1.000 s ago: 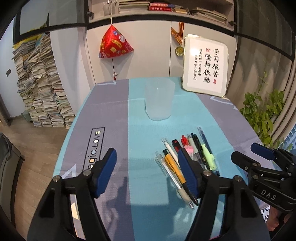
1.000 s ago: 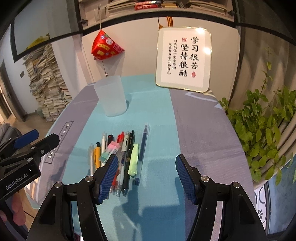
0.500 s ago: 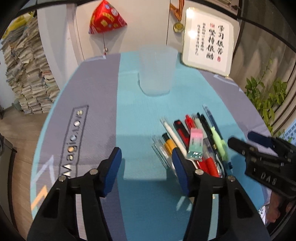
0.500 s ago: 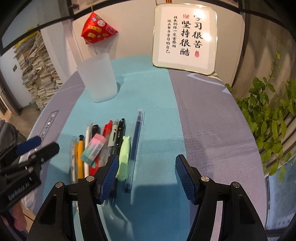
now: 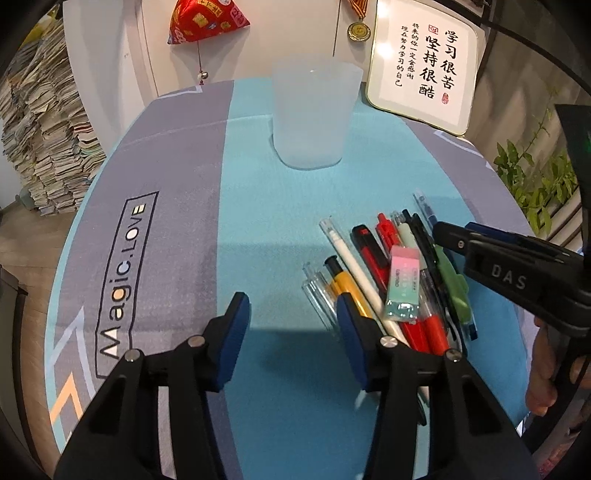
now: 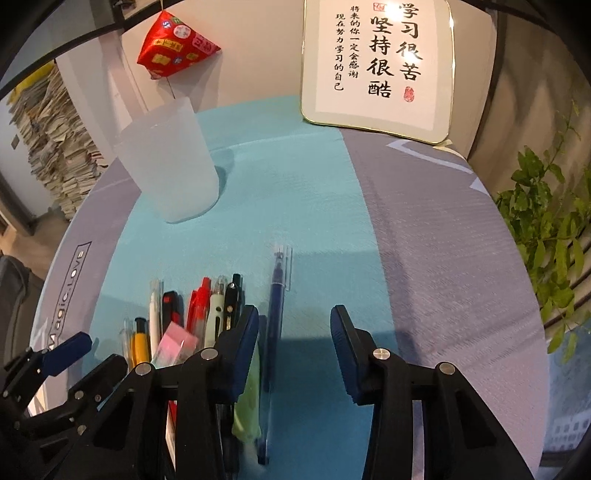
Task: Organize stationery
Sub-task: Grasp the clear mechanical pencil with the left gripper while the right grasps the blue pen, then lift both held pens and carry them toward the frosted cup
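Note:
A frosted plastic cup (image 5: 314, 114) stands upright at the far middle of the table; it also shows in the right wrist view (image 6: 171, 162). Several pens lie side by side, among them a yellow pen (image 5: 345, 290), a white pen (image 5: 354, 273), red pens (image 5: 373, 254) and a dark blue pen (image 6: 275, 306). A pink and green eraser (image 5: 402, 282) lies on top of them. My left gripper (image 5: 291, 336) is open and empty, just left of the pens. My right gripper (image 6: 293, 343) is open and empty, low over the right edge of the row beside the blue pen.
A framed calligraphy sign (image 6: 380, 66) leans at the table's back right. A red hanging ornament (image 5: 205, 20) hangs on the wall behind. A plant (image 6: 546, 229) stands off the right edge. Paper stacks (image 5: 40, 129) stand on the floor at left.
Both grippers have moved forward and down toward the pens. The cup and pens have not moved.

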The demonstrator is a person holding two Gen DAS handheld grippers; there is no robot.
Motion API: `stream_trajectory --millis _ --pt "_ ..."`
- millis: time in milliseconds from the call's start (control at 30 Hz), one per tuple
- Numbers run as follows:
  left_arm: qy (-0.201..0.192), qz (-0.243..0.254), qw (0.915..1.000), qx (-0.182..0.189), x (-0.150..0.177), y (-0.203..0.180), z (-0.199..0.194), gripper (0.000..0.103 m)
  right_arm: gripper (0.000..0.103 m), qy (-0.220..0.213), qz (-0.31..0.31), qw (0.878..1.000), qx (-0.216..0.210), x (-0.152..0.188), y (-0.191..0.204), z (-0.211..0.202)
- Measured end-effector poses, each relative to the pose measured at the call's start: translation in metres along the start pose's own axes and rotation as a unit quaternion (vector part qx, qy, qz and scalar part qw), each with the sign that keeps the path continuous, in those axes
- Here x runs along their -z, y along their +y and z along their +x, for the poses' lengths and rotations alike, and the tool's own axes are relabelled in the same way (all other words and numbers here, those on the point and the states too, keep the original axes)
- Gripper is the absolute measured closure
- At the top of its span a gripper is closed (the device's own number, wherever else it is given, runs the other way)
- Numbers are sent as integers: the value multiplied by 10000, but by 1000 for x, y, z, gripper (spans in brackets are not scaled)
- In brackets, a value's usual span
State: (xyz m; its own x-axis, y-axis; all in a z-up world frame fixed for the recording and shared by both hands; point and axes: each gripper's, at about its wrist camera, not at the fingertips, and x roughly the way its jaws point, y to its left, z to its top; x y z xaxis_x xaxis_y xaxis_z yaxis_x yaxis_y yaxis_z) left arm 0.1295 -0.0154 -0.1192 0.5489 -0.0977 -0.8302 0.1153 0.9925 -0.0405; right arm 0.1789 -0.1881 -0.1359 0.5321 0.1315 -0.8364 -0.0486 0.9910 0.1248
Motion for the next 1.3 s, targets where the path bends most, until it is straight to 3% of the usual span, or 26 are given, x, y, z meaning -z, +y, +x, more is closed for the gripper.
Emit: stream_trajectory --millis 233,300,333,367,400,433,500,700,900,967,1133,1300 --pt "70 95 9999 60 -3 -8 7 63 60 48 -56 10000 63 -8 5 11" --pt "111 82 9997 181 -4 -9 8 82 60 38 -125 9999 103 -10 8 13" --pt "132 84 9996 231 -5 -10 8 84 60 33 -182 9998 122 -11 10 14" --pt "124 103 9996 242 -5 -11 9 87 62 19 -222 9997 141 -11 11 14" --pt "119 167 9995 235 -4 -12 9 89 77 4 -268 9995 162 -11 12 14" --pt "118 213 9994 236 -4 -12 9 90 90 14 -279 9995 154 -11 11 14" --pt "128 265 9993 226 -3 -9 7 90 93 74 -194 9998 -10 -10 3 12" --pt "119 205 9997 21 -3 12 5 90 93 192 48 9998 -63 -4 -27 3" --pt "90 254 9995 176 -4 10 3 90 93 137 284 9993 -175 -6 -38 -2" --pt "86 285 9994 188 -4 9 2 89 89 165 272 9994 -153 -8 -38 -2" --pt "91 316 9993 172 -5 8 4 88 55 246 245 9994 -53 -16 -34 4" --pt "149 351 9992 99 -8 6 12 68 55 348 84 9993 84 -23 -27 15"
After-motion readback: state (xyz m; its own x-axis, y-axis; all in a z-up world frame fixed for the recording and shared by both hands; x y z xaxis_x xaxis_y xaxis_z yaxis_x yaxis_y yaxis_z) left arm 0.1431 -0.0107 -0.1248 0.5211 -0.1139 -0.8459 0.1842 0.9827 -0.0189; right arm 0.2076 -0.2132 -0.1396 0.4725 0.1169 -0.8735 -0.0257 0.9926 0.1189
